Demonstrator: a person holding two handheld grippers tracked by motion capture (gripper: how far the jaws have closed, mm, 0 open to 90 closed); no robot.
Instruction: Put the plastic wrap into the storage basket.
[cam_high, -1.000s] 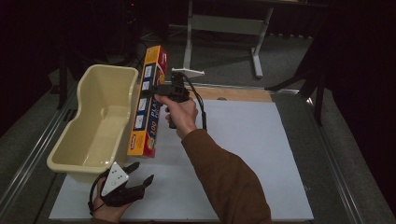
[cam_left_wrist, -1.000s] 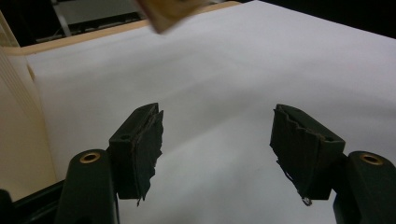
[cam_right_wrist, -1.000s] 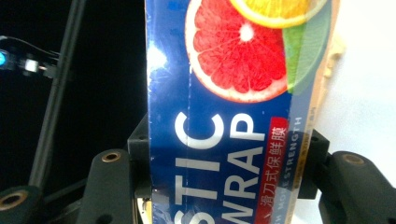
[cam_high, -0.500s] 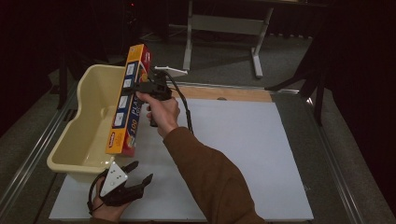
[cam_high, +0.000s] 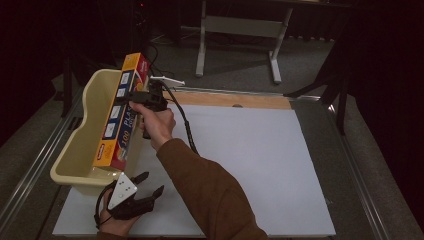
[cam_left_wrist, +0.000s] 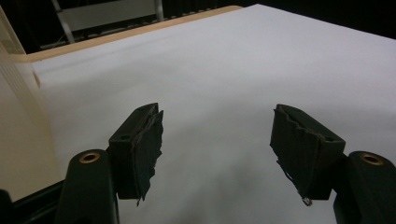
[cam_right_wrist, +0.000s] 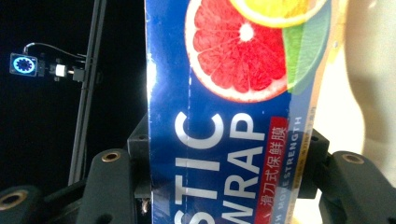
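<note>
one long blue-and-orange cardboard plastic wrap box is pinched mid-length by the right gripper, tilted over the cream plastic tub at the white table's left edge. it is judged light, stiff, crushable. the left gripper is spread, unladen.

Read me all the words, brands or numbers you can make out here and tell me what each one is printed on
"STIC WRAP": cut-off white lettering on the plastic wrap box in the right tongs.
"PLAS" and "100": the same box from the high view.
Chinese characters on its red strip, and small print beside it: too small and blurred to read.
</note>
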